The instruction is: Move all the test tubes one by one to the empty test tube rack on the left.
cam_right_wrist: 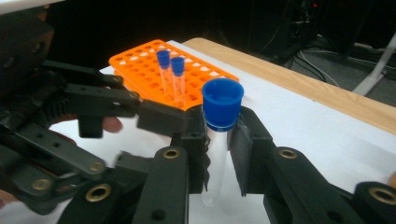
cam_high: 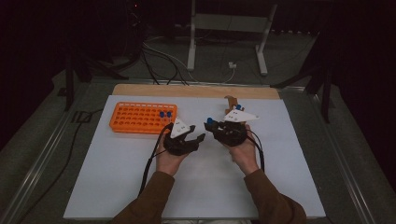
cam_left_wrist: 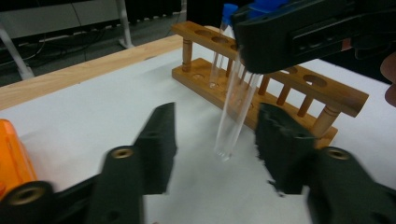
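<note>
My right gripper is clamped on a clear blue-capped test tube, holding it in the air over the white table sheet, just near of the wooden tube rack. My left gripper straddles the tube's lower end, jaws apart, not touching. I judge a handover is half done: two capped tubes already stand in the orange plastic rack at far left. Open sheet lies all around; the wooden rack is the nearest obstacle.
</note>
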Motion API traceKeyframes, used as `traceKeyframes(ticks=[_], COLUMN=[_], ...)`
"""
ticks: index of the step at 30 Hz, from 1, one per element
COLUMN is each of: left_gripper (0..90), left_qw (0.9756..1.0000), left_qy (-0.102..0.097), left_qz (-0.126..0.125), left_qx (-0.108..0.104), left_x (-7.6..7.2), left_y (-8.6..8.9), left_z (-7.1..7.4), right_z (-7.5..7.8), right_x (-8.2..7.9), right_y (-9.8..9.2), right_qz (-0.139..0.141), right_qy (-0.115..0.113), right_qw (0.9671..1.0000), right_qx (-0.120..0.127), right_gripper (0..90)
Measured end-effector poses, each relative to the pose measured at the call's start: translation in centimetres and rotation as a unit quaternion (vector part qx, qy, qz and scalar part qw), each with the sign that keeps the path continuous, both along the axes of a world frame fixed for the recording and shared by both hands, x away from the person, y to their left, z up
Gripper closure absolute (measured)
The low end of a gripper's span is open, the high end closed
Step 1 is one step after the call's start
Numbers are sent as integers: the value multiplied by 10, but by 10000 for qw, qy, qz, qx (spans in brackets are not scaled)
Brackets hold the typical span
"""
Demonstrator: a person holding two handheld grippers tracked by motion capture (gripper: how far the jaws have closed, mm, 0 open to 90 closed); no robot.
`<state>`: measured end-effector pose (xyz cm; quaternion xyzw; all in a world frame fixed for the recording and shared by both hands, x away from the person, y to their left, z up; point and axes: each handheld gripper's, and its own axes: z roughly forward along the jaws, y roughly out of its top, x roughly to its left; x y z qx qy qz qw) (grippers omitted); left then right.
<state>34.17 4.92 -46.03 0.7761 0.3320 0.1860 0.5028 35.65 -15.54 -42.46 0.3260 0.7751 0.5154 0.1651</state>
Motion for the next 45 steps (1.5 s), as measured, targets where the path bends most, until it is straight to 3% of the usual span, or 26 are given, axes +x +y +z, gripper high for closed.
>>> traceKeyframes(ticks=[12,21,28,36,40,45], left_gripper=[755,785,786,786,786,786], left_qw=[9998,9996,9998,9999,9999,9998], left_qy=[-172,-175,-121,-109,-75,-72], left_qz=[-93,-197,-129,22,103,168], left_qx=[38,84,91,31,-21,-56], left_x=[-1,-1,2,4,5,6], left_y=[-6,-6,0,11,17,25], left_z=[-1,-2,-2,-1,-1,0], right_z=[-2,-3,2,7,6,4], right_x=[-2,-2,-3,-4,-3,-2], right_y=[9,9,1,-10,-17,-26], right_qz=[132,179,139,-267,-585,-714], right_qy=[40,63,-37,-263,-257,-236], right_qw=[9999,9998,9998,9993,9979,9970], right_qx=[-5,-41,106,4,-90,-156], right_gripper=[759,743,475,130,30,21])
